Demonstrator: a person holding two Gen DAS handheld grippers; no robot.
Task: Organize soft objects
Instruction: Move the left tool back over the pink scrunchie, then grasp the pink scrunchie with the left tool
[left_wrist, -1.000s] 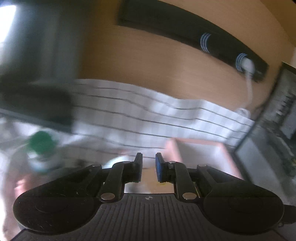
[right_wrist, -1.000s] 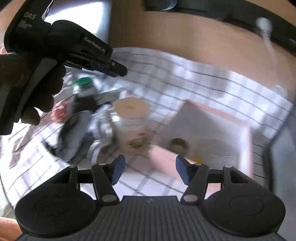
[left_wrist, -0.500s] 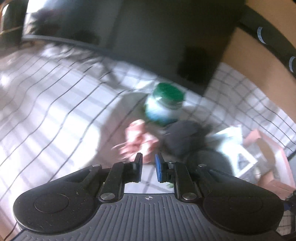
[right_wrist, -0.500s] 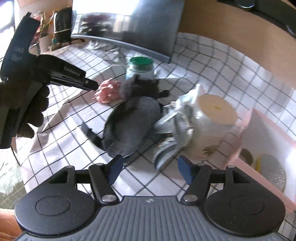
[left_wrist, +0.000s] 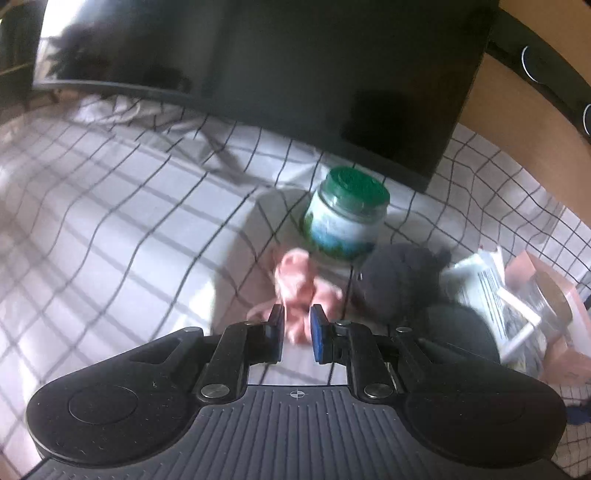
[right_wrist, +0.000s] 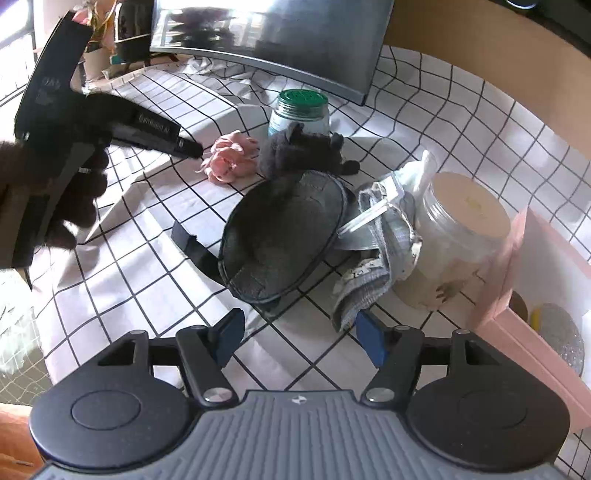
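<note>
Several soft items lie unsorted on the checked cloth (right_wrist: 122, 236), so the tidying looks barely begun: nothing soft appears to have reached the pink box (right_wrist: 532, 266) at the far right of the right gripper's fingers, though its inside is only partly visible.

A pink scrunchie-like bundle (left_wrist: 301, 286) sits just ahead of the left gripper (left_wrist: 297, 330), whose jaws stand nearly closed with only a slim gap. The pink fabric shows through that gap, yet the pads do not seem to press on it; nothing is held. Beyond the bundle stands a green-lidded jar (left_wrist: 347, 216), and to the right of the fingers a dark plush toy (left_wrist: 399, 280).

The right gripper (right_wrist: 299, 336) hovers with jaws wide apart, having just been opening, and empty. Directly ahead of its fingers lies a dark grey oval pad (right_wrist: 280, 236) with a black strap; ahead to the right, a crumpled grey cloth (right_wrist: 373, 280) leans against a cream-lidded jar (right_wrist: 458, 236).

All soft pieces remain to be gathered.
</note>
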